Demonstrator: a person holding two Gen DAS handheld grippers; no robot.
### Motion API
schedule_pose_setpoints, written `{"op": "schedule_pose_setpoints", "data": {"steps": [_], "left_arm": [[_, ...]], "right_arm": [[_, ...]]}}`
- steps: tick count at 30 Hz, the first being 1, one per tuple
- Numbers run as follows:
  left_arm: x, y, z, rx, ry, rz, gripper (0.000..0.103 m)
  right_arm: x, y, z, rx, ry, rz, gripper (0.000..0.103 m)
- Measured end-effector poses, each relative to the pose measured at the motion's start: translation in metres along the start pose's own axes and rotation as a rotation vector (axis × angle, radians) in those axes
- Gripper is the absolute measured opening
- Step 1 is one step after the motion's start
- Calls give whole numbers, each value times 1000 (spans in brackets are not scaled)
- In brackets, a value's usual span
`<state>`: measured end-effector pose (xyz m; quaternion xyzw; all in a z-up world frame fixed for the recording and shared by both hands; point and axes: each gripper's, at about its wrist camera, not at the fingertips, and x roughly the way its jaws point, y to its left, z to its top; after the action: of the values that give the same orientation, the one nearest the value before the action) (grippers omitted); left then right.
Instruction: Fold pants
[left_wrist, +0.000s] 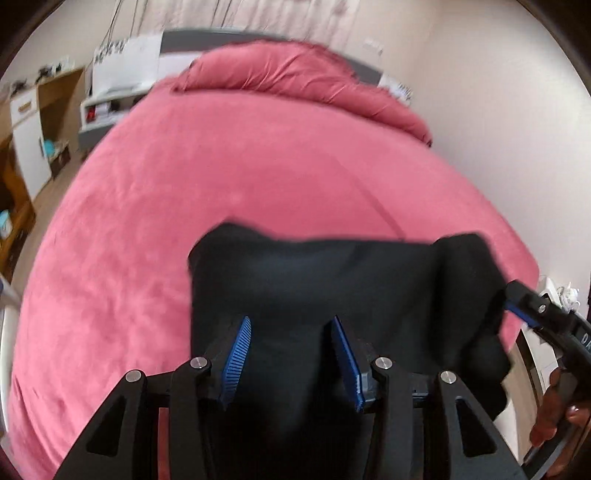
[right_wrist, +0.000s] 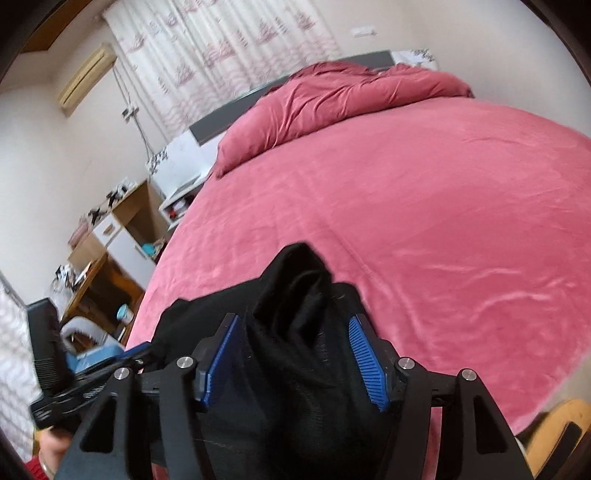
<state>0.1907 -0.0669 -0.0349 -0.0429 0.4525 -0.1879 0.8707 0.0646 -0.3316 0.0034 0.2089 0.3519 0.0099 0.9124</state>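
Black pants (left_wrist: 332, 280) lie in a folded block on the pink bed (left_wrist: 184, 206), near its front edge. My left gripper (left_wrist: 291, 325) hovers over them, jaws apart, blue pads (left_wrist: 238, 350) bare, with cloth below the gap. In the right wrist view the pants (right_wrist: 295, 288) bunch up into a peak between the fingers of my right gripper (right_wrist: 295, 319). Its ribbed pads (right_wrist: 369, 362) show fully and do not press the cloth, so it is open. The right gripper (left_wrist: 524, 310) also appears at the pants' right end, and the left gripper (right_wrist: 129, 356) at their left.
A bunched pink duvet (right_wrist: 343, 96) lies at the head of the bed. A white nightstand (right_wrist: 177, 173) and wooden shelves (right_wrist: 122, 236) stand along the left side. A wooden chair (right_wrist: 554, 424) is at the bed's near right corner. A hand (left_wrist: 554, 410) holds the right gripper.
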Motion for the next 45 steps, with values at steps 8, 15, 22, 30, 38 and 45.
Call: {"op": "schedule_pose_setpoints", "data": {"steps": [8,15,22,30,38,45], "left_arm": [[3,6,-21,45,0,15,46],[-14,7,-21,26,-4,-1,47],[-14,12,-24,25,-12,-17,46],[-18,-1,-36,148,-2,40,46],[-53,-9,-69,149,-31,-110,46],[-48,-12,-77,153,-22,-68,46]], "right_arm": [[23,0,-19,-78,148,-13,21],[-17,18,0,-32,140,132,10],[-24,-5,-4,25,168,-8,9],[15,-65,-36,291,186,8,9],[-37,-48,-45,257,148,70,17],[-19,-32,-64,261,276,154,24]]}}
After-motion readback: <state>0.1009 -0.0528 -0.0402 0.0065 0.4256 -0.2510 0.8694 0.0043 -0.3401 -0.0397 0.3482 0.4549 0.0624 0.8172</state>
